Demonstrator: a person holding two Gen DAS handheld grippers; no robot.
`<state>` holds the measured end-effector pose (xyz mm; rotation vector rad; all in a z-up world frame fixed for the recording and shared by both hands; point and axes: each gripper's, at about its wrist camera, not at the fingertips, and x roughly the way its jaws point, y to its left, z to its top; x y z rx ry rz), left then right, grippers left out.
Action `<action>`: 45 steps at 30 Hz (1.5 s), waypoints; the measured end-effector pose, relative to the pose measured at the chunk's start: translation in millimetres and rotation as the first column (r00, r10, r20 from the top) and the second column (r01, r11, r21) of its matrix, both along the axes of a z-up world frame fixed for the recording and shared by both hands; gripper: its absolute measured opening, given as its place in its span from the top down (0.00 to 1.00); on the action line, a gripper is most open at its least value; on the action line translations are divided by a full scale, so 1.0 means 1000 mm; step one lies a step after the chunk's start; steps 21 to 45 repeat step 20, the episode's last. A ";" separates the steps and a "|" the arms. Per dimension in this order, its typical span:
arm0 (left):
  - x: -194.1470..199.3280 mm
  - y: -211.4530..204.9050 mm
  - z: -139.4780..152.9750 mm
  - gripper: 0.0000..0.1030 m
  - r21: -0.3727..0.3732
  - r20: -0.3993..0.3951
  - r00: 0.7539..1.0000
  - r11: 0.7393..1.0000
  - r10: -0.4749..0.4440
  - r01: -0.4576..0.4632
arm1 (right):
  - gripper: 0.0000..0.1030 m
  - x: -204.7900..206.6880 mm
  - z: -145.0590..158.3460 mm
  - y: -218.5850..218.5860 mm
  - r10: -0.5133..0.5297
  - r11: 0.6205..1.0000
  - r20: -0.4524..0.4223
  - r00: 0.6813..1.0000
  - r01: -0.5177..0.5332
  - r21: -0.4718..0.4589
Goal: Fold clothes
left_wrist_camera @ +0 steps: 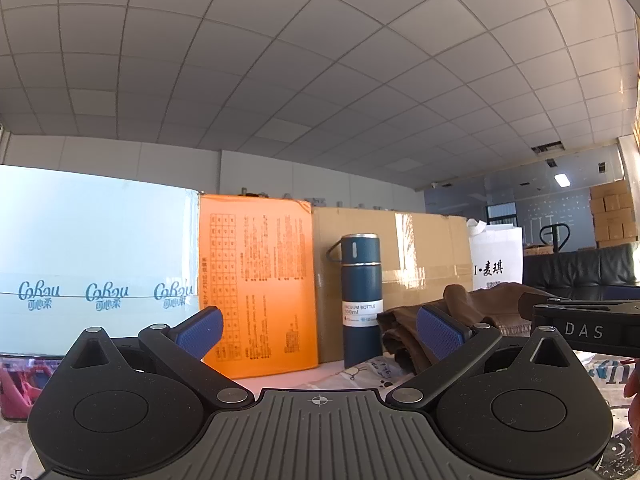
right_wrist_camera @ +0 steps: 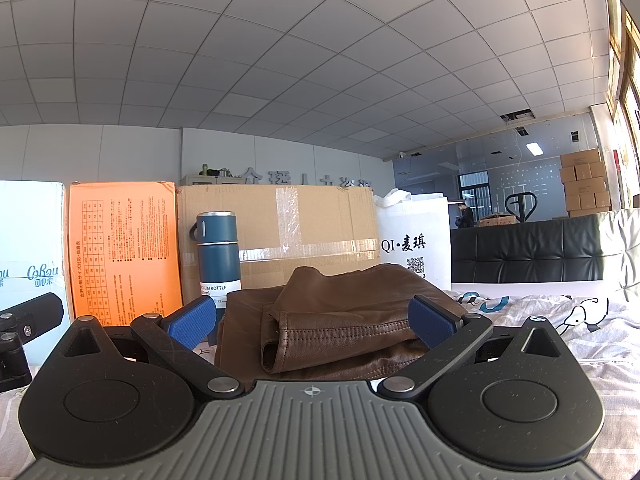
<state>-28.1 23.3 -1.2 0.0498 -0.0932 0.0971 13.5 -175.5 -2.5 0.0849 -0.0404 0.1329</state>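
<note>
Bottle (right_wrist_camera: 218, 258) left of garment (right_wrist_camera: 340, 320) | boxes (right_wrist_camera: 280, 232) behind | jaws apart

Garment (right_wrist_camera: 340, 320) rt of bottle (right_wrist_camera: 218, 256), boxes (right_wrist_camera: 280, 232) behind.

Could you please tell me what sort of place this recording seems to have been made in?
Probably an office that doubles as a storeroom: a grid of white suspended ceiling tiles, stacked brown cardboard cartons beside a black pallet jack at the back, and large grey lettering on the white wall.
</note>
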 end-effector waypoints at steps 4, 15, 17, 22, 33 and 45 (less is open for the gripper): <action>-0.001 0.000 0.000 0.00 -0.002 0.000 1.000 1.000 0.000 0.000 | 0.00 0.000 0.000 0.000 -0.001 1.000 -0.003 1.000 0.001 -0.002; -0.002 -0.001 0.000 0.00 0.003 0.004 1.000 1.000 -0.001 0.001 | 0.00 0.003 0.000 0.001 -0.003 1.000 -0.017 1.000 0.003 -0.008; -0.002 -0.001 0.000 0.00 0.002 0.003 1.000 1.000 0.000 0.000 | 0.00 0.003 0.000 0.001 -0.003 1.000 -0.017 1.000 0.003 -0.008; -0.002 -0.001 -0.001 0.00 0.001 0.003 1.000 1.000 0.001 -0.001 | 0.00 0.002 0.000 0.001 -0.003 1.000 -0.018 1.000 0.003 -0.008; -0.002 -0.001 -0.001 0.00 0.001 0.003 1.000 1.000 0.001 -0.001 | 0.00 0.002 0.000 0.001 -0.003 1.000 -0.018 1.000 0.003 -0.008; -0.002 -0.001 -0.001 0.00 0.001 0.003 1.000 1.000 0.001 -0.001 | 0.00 0.002 0.000 0.001 -0.003 1.000 -0.018 1.000 0.003 -0.008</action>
